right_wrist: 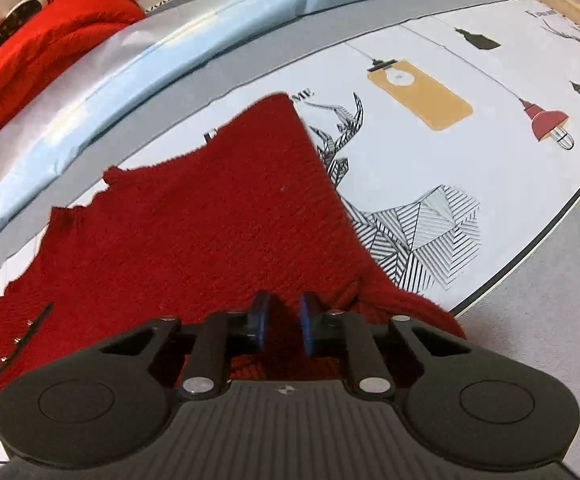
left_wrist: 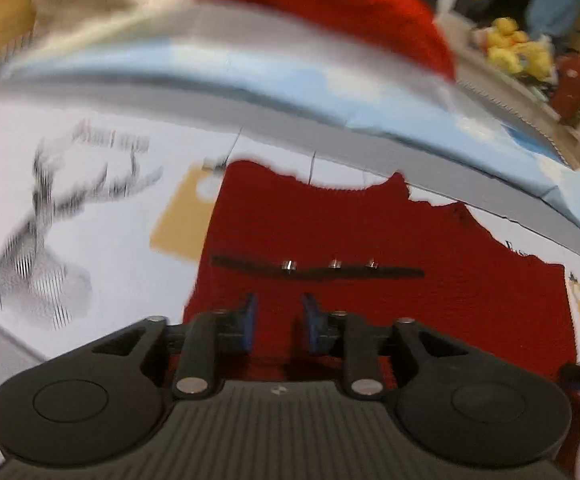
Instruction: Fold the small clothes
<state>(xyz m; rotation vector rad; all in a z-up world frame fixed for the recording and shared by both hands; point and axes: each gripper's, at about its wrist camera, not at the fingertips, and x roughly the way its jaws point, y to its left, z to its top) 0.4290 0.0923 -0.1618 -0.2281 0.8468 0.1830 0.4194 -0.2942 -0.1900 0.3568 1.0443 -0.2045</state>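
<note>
The knit garment (right_wrist: 194, 236) lies flat on the printed mat (right_wrist: 470, 168) — both grippers at its near edge. Behind the mat runs a folded sheet (right_wrist: 138, 64), with a piled sweater (right_wrist: 38, 44) beyond it.

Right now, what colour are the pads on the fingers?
Blue pads on black fingers, clearest in the right wrist view against the dark red knit garment.

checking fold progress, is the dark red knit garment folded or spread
Mostly spread: the dark red knit garment lies flat on the printed sheet, near edge bunched.
</note>
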